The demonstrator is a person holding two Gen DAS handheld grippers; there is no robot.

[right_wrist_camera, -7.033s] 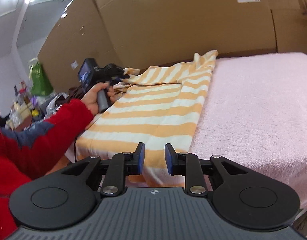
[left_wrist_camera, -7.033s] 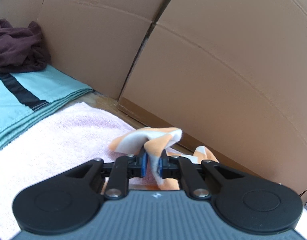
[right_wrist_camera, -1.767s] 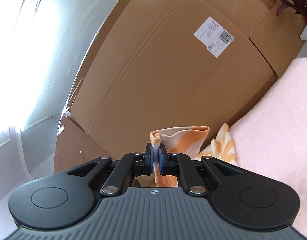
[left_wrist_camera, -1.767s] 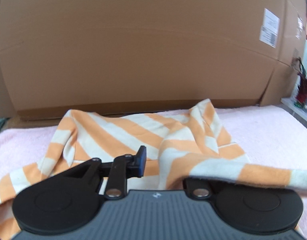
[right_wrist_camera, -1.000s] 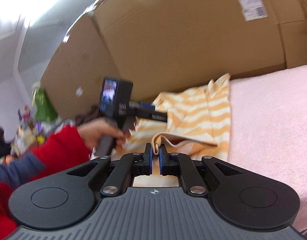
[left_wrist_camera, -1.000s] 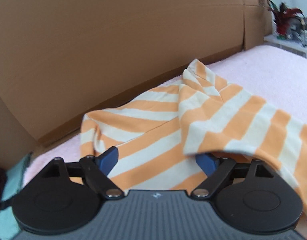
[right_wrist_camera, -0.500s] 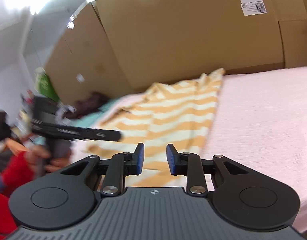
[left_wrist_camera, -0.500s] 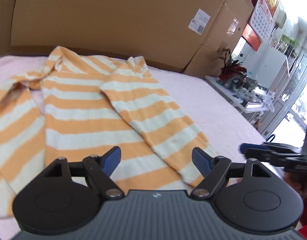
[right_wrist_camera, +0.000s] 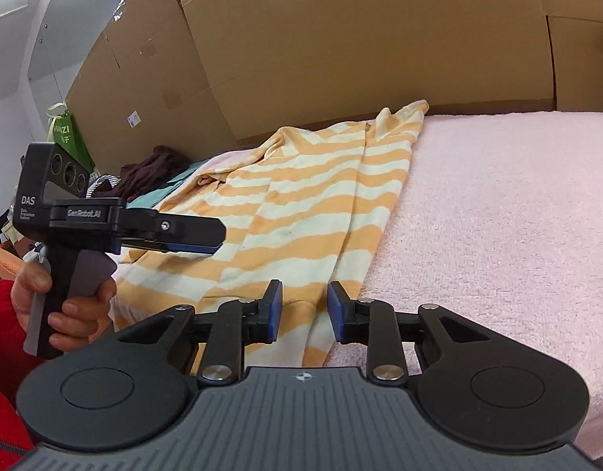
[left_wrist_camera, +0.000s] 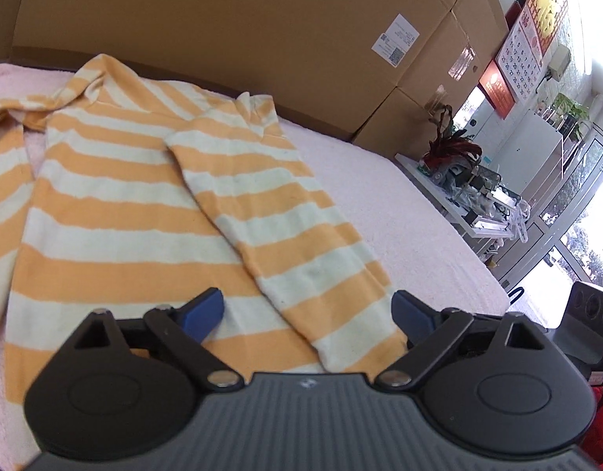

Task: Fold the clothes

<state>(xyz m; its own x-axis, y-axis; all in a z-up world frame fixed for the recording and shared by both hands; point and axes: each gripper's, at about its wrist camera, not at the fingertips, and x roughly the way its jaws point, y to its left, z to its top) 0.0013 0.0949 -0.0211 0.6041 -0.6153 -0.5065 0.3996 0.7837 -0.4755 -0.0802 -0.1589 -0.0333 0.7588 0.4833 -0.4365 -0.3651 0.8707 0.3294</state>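
Tall brown cardboard boxes (right_wrist_camera: 340,59) wall off the far side of the pink terry-cloth surface (right_wrist_camera: 497,216), and at the upper left of the right wrist view a green carrier bag (right_wrist_camera: 68,137) leans beside a dark maroon garment (right_wrist_camera: 152,168) heaped on a teal cloth. Lower left in that view a hand (right_wrist_camera: 66,306) in a red sleeve grips the left gripper (right_wrist_camera: 207,241) by its handle, its black fingers reaching over the near hem of the orange-and-cream striped knit top (right_wrist_camera: 301,204). From that gripper's own camera its blue pads stand wide apart and are opening further, with cloth lying below them but nothing pinched. The top lies flat across the left and middle of the pink surface, one long sleeve (left_wrist_camera: 278,216) folded in over the body and running down toward the lower centre of the left wrist view. The right gripper (right_wrist_camera: 301,312), at the bottom centre of its view, hovers over the hem corner, its pads a narrow gap apart and closing, and no fabric looks caught between them. I would judge that one sleeve fold is done and the next move calls for taking the other sleeve at far left and laying it inward. At the far right of the left wrist view sit a red wall calendar (left_wrist_camera: 529,27), a dried plant (left_wrist_camera: 450,149) on a white shelf and bright glass doors.
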